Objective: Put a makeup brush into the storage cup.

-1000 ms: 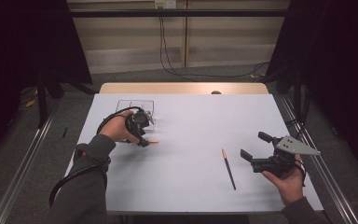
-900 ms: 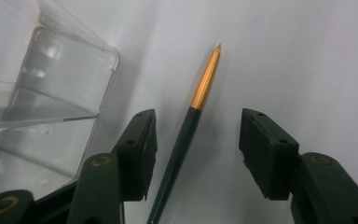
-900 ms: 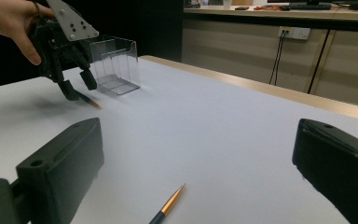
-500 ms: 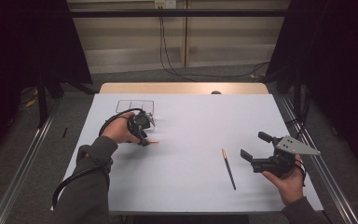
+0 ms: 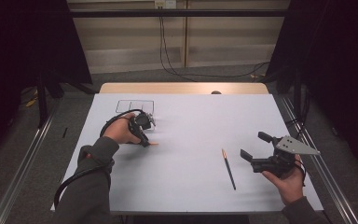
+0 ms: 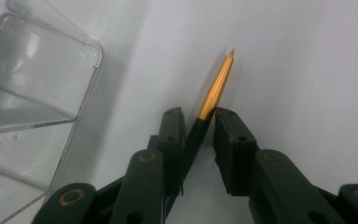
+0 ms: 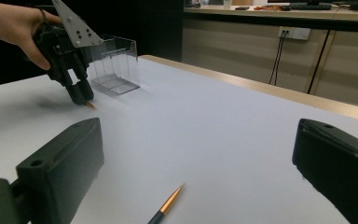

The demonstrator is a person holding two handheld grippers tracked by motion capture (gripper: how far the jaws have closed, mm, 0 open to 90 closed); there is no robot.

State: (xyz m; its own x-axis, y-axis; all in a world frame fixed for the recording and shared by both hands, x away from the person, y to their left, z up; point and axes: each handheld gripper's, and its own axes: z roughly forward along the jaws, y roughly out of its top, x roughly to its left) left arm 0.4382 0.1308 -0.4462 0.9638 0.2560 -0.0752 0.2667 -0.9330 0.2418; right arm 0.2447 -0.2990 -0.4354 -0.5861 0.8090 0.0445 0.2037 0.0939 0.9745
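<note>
Orange-tipped pencil [image 6: 214,88] sits between the jaws of the left gripper [image 6: 198,122], dark shaft pinched close at the jaw tips, orange end and point sticking out forward over the white table sheet [image 6: 307,60]. Jaws nearly closed on it; the inner pad of one jaw touches the shaft, the other stands just beside it. High view: left gripper [image 5: 142,130] at the left half of the table, angled down, pencil's orange end [image 5: 153,143] lying on or just above the sheet, cannot tell which. Left hand [image 5: 119,130] wraps the gripper body; cable loops back along the sleeve.

Clear plastic tray [image 6: 32,93] with dividers lies just beside the left gripper, farther up the table; high view puts it [image 5: 135,106] near the far left part of the sheet. Right gripper view shows it [image 7: 116,65] right behind the left gripper [image 7: 77,86].

Second pencil [image 5: 229,168] lies flat on the sheet right of centre, orange end pointing to the far side, well apart from the first. Right gripper [image 5: 254,149] hovers just to its right, jaws spread wide, holding nothing; right hand [image 5: 286,179] grips it from below. Right gripper view: that pencil [image 7: 167,205] low between the two wide-set jaws.
</note>
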